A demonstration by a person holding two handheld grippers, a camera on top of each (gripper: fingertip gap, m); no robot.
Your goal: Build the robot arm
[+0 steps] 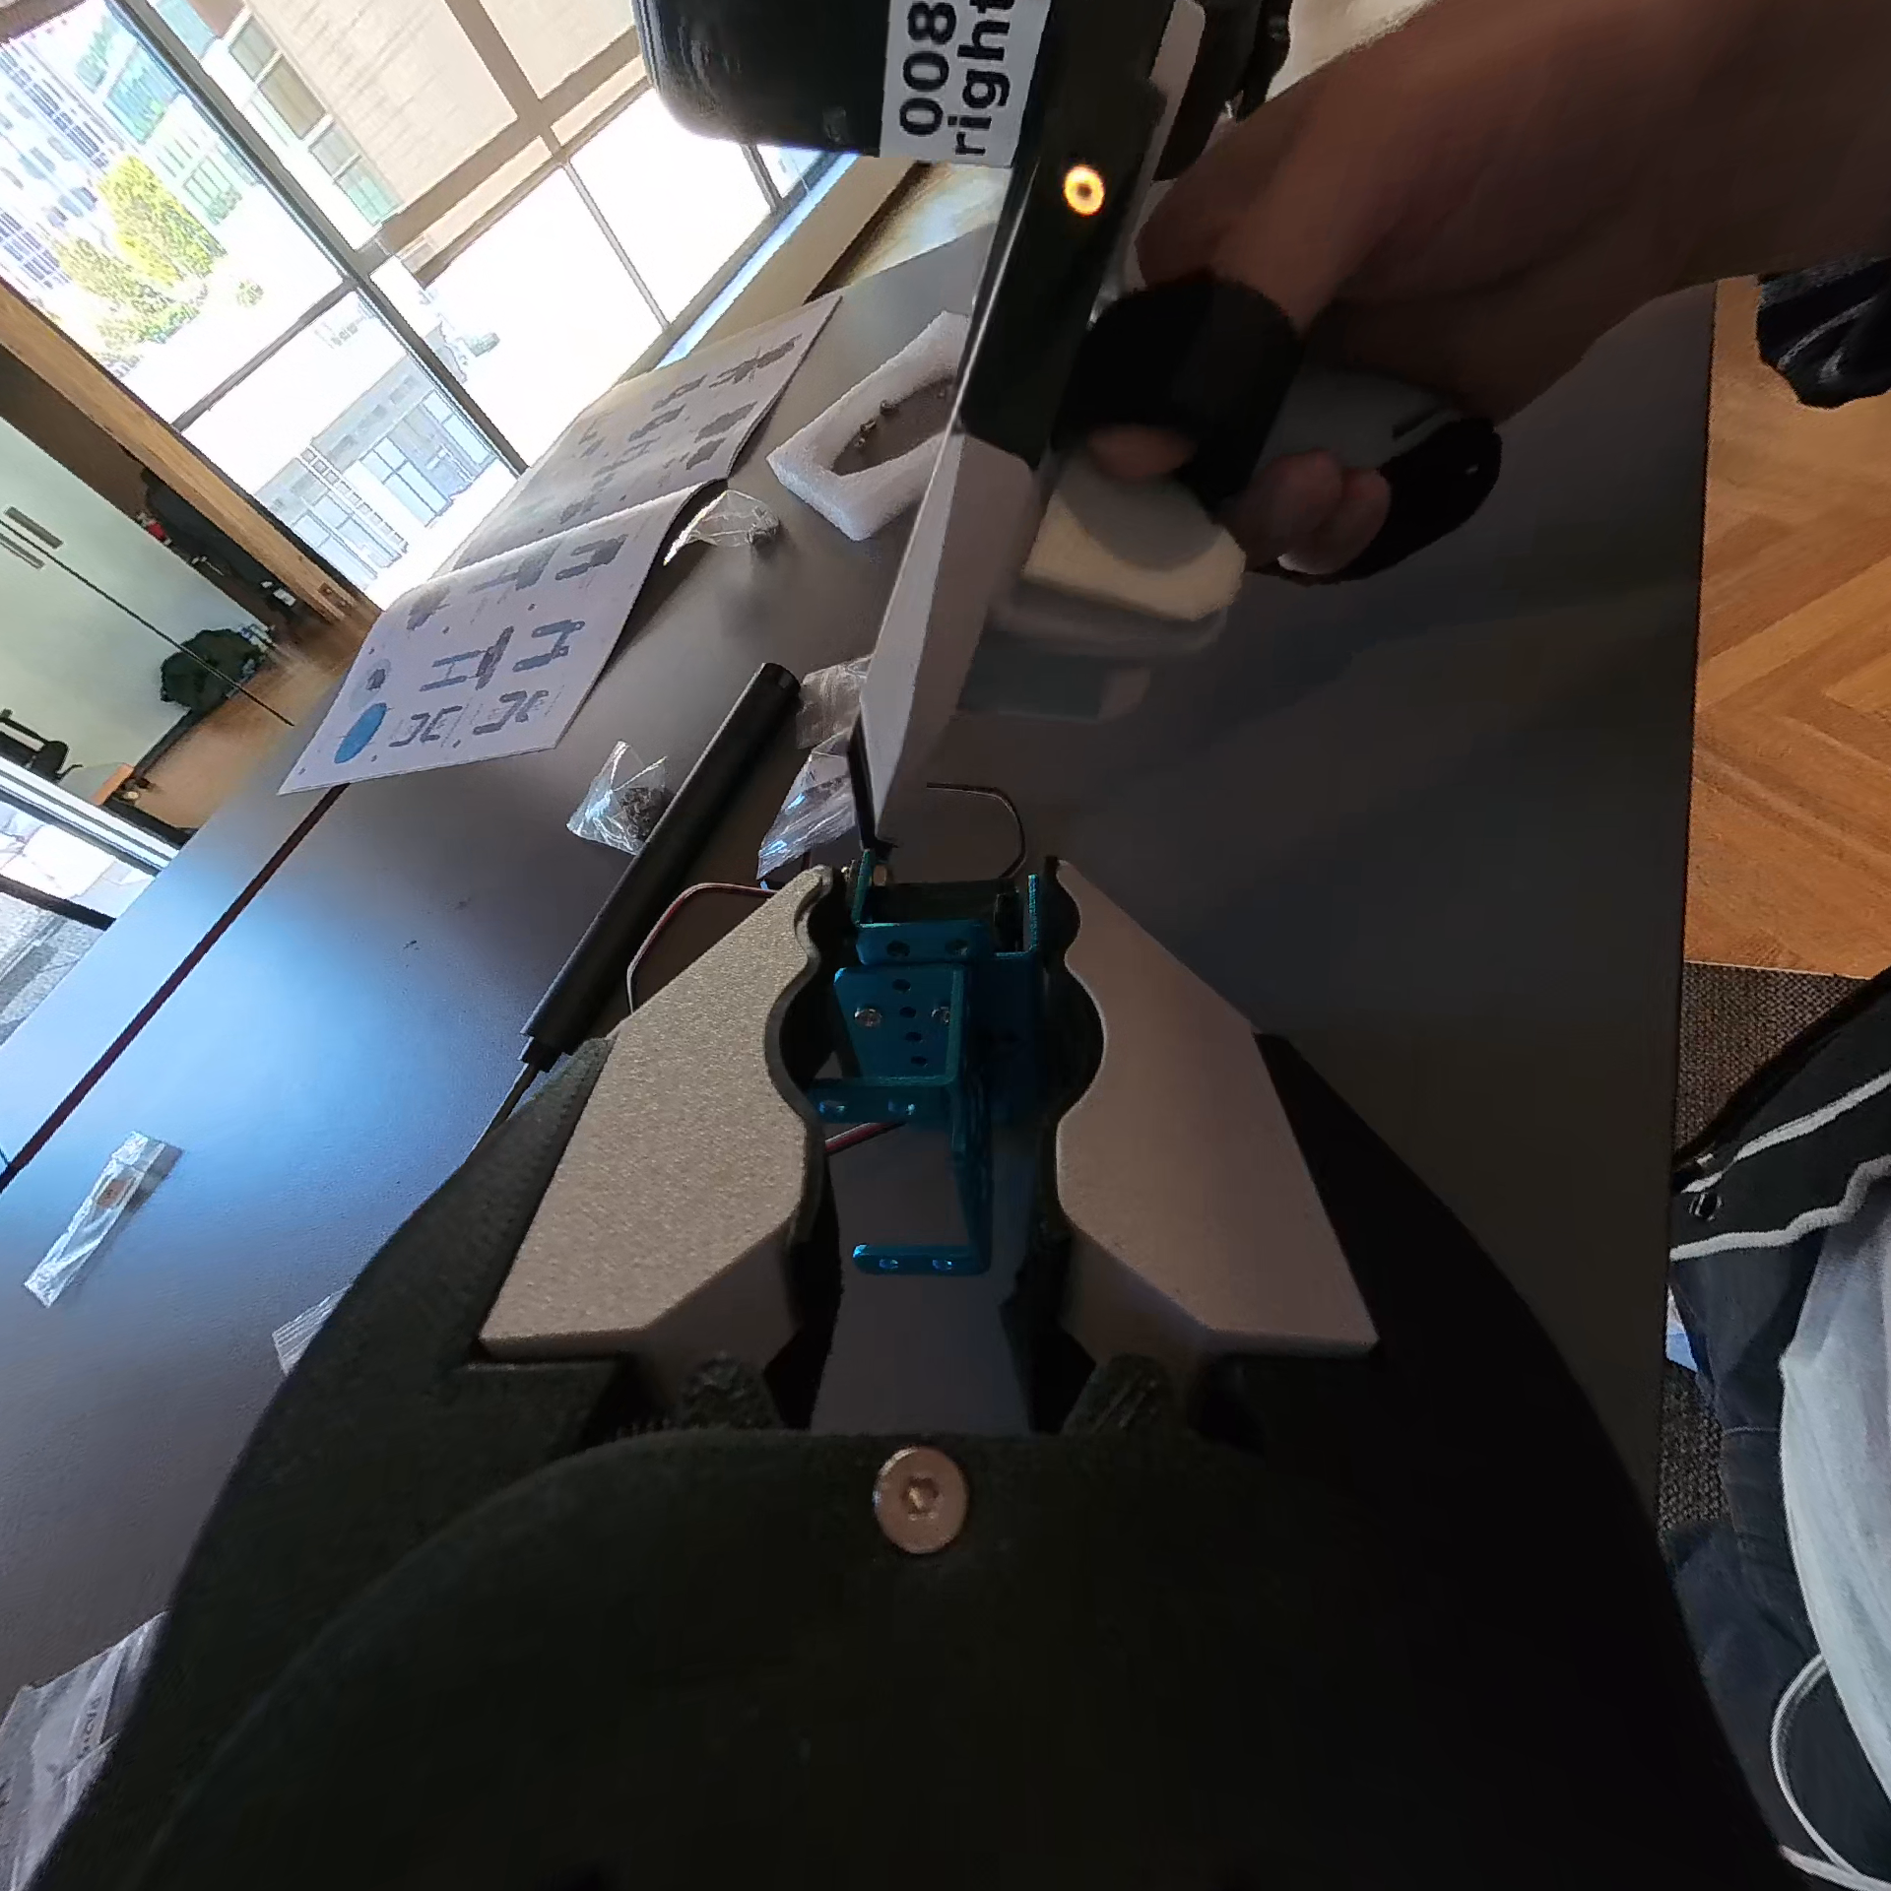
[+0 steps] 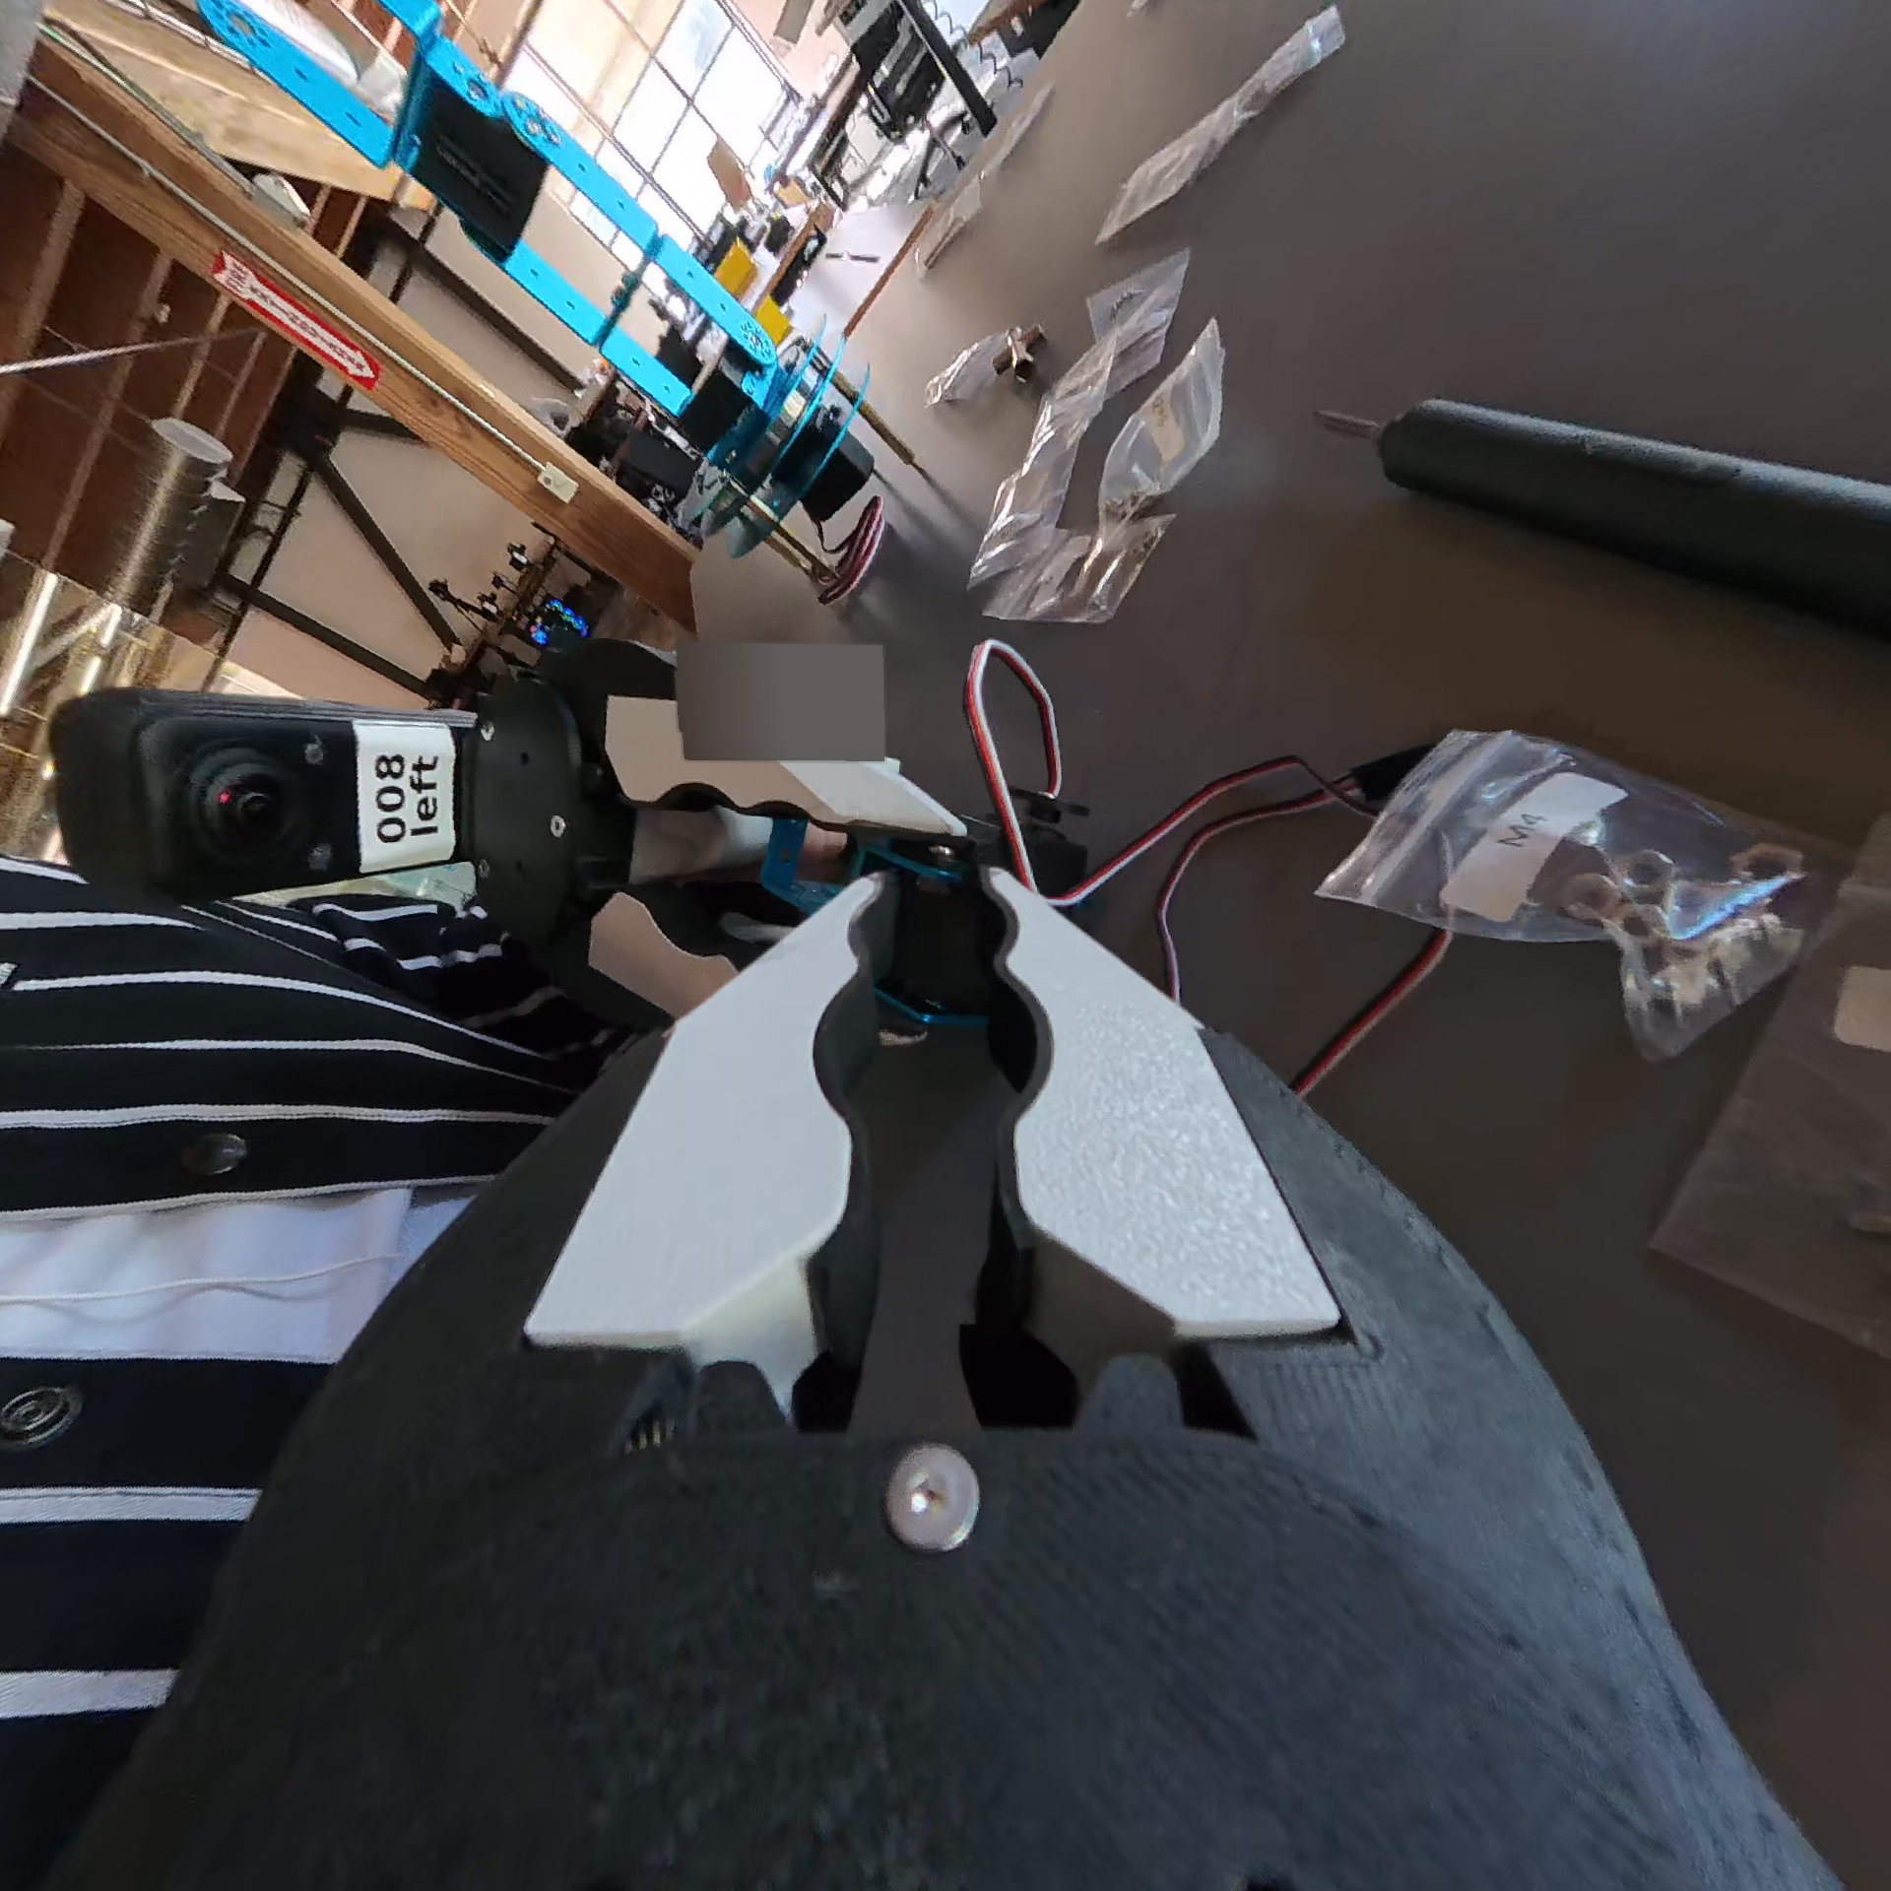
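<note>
Two hand-held grippers meet over one blue metal bracket assembly (image 1: pixel 926 1034) above a dark desk (image 1: pixel 1381 921). The left hand-held gripper (image 1: pixel 936 911) is clamped on the assembly, its two white fingers (image 1: pixel 706 1105) pressed to either side of the perforated blue brackets w/ a black servo block behind. The right hand-held gripper (image 2: pixel 936 900), seen from its own camera, has its two tips narrowed around the far end of the same assembly (image 2: pixel 926 1008); whether they actually pinch it can't be told. A person's hand (image 1: pixel 1433 338) in a black fingerless glove grips the right unit's handle.

One red-white-black servo lead (image 2: pixel 1177 870) loops off the assembly across the desk. Nearby: one black cylindrical screwdriver (image 2: pixel 1637 512), one zip bag of nuts (image 2: pixel 1576 870) just beside the lead, approx. four more clear hardware bags (image 2: pixel 1095 491) further off, one open instruction booklet (image 1: pixel 532 604), one white foam tray (image 1: pixel 870 430). One assembled blue robot arm (image 2: pixel 573 256) stands at the desk's far edge
</note>
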